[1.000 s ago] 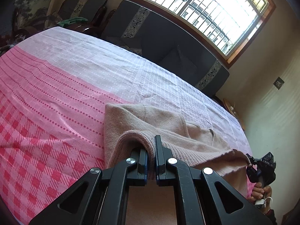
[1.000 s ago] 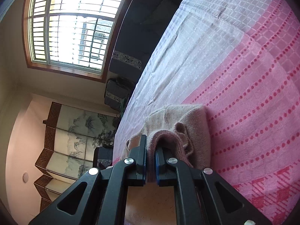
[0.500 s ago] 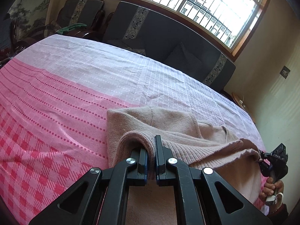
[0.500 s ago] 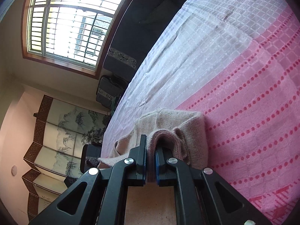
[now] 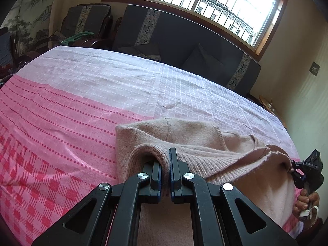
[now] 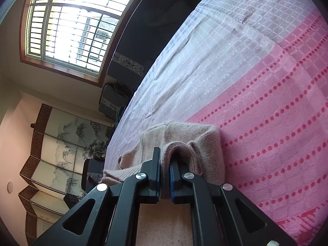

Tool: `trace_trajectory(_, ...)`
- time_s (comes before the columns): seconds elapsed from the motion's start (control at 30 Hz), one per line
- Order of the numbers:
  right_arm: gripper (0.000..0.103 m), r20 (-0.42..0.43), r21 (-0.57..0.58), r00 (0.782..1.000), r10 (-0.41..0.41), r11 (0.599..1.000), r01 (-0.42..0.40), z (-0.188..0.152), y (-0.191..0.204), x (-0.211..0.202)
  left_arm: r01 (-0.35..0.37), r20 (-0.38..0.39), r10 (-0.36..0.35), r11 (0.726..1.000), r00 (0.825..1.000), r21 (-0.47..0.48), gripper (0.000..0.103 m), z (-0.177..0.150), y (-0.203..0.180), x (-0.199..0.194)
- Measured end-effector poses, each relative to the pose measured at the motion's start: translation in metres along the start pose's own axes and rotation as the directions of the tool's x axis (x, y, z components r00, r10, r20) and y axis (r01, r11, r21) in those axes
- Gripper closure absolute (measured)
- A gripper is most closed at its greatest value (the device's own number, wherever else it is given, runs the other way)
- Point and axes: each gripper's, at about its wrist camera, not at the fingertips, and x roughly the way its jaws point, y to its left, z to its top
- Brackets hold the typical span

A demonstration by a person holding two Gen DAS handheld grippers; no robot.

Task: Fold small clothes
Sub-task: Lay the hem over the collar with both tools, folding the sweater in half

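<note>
A small beige knit sweater (image 5: pixel 196 135) lies on the pink and white cloth (image 5: pixel 61 110); its near edge is lifted. My left gripper (image 5: pixel 165 160) is shut on the sweater's ribbed edge at one corner. My right gripper (image 6: pixel 164 164) is shut on the ribbed edge at the other corner of the sweater (image 6: pixel 196 139). The right gripper also shows in the left wrist view (image 5: pixel 305 170), held in a hand at the far right, with the edge stretched between the two grippers. The sweater's far part rests on the cloth.
A dark sofa (image 5: pixel 184 47) and chairs (image 5: pixel 88 20) stand beyond the far edge of the table, under a barred window (image 5: pixel 194 2). A painted folding screen (image 6: pixel 61 143) stands to the side. The cloth (image 6: pixel 266 94) spreads wide around the sweater.
Both grippers have carried the held edge forward over the sweater. The views have tilted, with more of the table and the sweater's far part in sight.
</note>
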Motion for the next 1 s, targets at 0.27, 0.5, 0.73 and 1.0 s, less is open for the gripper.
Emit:
trace_trajectory(0.27,0.095,0.008,0.002,1.000,-0.011,1.000,0.011,-0.002,-0.002,0.000,-0.022,-0.004,0.023,1.000,1.000,0.020,0.095,0.001,-0.003,0.003)
trace_trajectory(0.5,0.095,0.011,0.000,1.000,-0.021,1.000,0.021,-0.003,-0.001,0.000,-0.022,-0.015,0.022,1.000,1.000,0.021,0.094,0.002,-0.002,0.007)
trace_trajectory(0.73,0.095,0.013,0.002,1.000,-0.022,1.000,0.022,-0.003,0.000,0.001,0.010,-0.029,-0.010,1.000,1.000,-0.017,0.094,0.005,0.005,0.009)
trace_trajectory(1.0,0.095,0.017,0.021,1.000,-0.013,1.000,0.013,-0.001,-0.004,0.001,0.056,-0.060,-0.063,0.993,0.996,-0.100,0.092,0.010,0.014,0.007)
